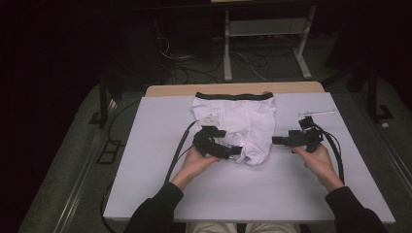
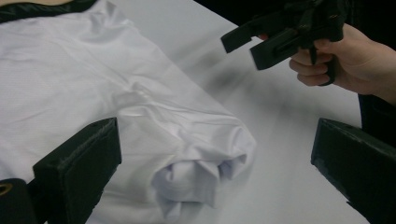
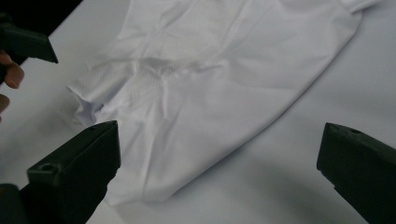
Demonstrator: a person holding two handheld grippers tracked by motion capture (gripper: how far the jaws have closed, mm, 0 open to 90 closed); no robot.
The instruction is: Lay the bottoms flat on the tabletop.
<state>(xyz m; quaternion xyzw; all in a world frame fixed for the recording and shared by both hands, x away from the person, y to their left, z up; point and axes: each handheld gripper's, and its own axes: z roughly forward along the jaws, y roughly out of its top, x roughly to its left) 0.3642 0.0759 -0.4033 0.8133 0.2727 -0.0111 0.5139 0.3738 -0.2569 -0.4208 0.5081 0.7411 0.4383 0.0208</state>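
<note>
Lying crumpled between both grippers' wide-spread fingers [image 2: 77, 168], white underwear [image 1: 243, 124] with black waistband.

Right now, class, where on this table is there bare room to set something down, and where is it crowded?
Bare: the white table left of the left tool, and the near strip between the forearms. Crowded: the middle, where the white boxer shorts lie with both tools at their near end, the right tool beside them.
</note>
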